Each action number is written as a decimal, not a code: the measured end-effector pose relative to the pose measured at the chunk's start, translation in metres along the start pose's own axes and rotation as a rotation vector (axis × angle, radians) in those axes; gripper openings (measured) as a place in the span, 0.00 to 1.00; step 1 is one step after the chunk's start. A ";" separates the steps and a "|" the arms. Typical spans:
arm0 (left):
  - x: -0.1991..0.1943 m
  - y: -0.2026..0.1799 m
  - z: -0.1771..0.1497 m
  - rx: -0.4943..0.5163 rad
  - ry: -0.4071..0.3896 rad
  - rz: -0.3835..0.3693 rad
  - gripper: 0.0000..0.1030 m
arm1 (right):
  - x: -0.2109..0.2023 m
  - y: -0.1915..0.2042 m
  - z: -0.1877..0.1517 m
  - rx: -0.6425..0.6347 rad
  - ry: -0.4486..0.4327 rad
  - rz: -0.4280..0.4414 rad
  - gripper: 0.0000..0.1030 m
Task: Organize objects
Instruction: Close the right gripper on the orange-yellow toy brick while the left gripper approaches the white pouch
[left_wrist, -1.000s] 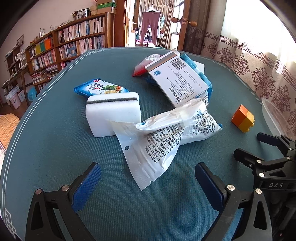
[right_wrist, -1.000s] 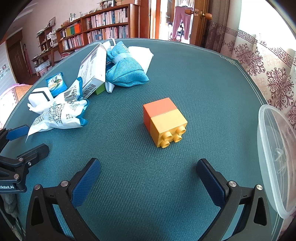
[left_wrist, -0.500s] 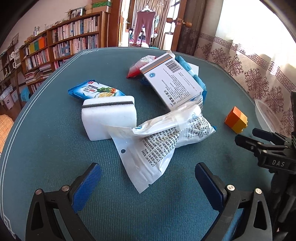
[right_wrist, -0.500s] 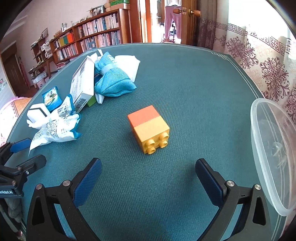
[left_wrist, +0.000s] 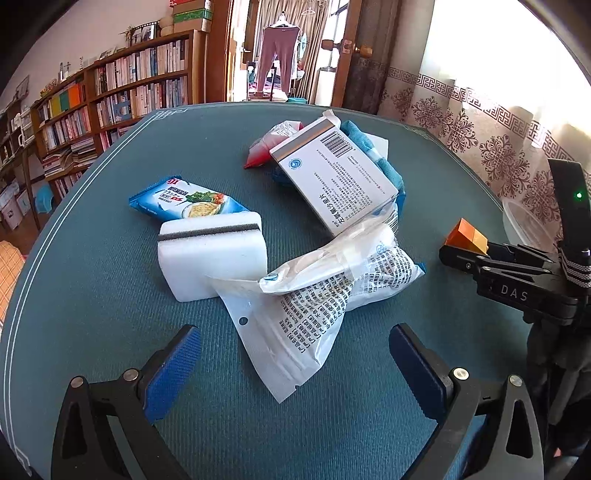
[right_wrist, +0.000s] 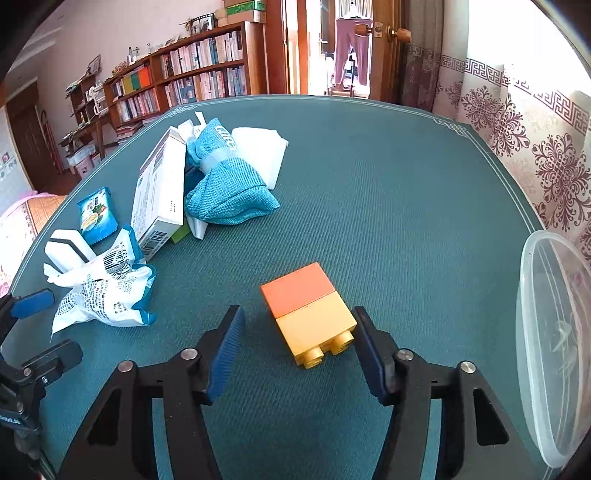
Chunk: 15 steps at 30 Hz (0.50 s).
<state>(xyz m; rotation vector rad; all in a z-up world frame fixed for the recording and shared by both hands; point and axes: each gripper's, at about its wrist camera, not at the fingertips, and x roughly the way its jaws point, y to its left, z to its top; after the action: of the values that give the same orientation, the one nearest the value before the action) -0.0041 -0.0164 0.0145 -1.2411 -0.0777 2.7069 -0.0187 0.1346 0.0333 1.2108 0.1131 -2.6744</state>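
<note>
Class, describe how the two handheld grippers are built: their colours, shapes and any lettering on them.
The left gripper and right gripper match: black plastic frames with triangular cut-outs, silver bolts at the joints, and two fingers lined with ribbed blue pads. White "DAS" lettering marks the right gripper's side, and a green light glows above it.

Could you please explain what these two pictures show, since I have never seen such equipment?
A person holds two hand grippers, each with a fisheye camera looking along its blue-padded jaws. In the left view, the left gripper is open before a white printed bag, a sponge, a snack packet and a white box on the green table. In the right view, the right gripper brackets an orange and yellow block, not yet clamped. A clear container lies to its right.
</note>
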 end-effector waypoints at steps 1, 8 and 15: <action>0.001 0.000 0.001 -0.001 0.001 -0.005 1.00 | 0.000 0.000 0.000 0.001 -0.002 -0.004 0.50; 0.006 -0.009 0.005 0.013 0.005 -0.052 1.00 | -0.003 -0.008 -0.002 0.038 -0.009 0.006 0.42; 0.005 -0.024 0.006 0.041 0.002 -0.106 1.00 | -0.010 -0.011 -0.006 0.032 -0.018 0.015 0.37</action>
<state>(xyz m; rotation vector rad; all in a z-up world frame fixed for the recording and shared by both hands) -0.0087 0.0081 0.0171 -1.1935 -0.0853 2.6037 -0.0104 0.1472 0.0363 1.1916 0.0584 -2.6832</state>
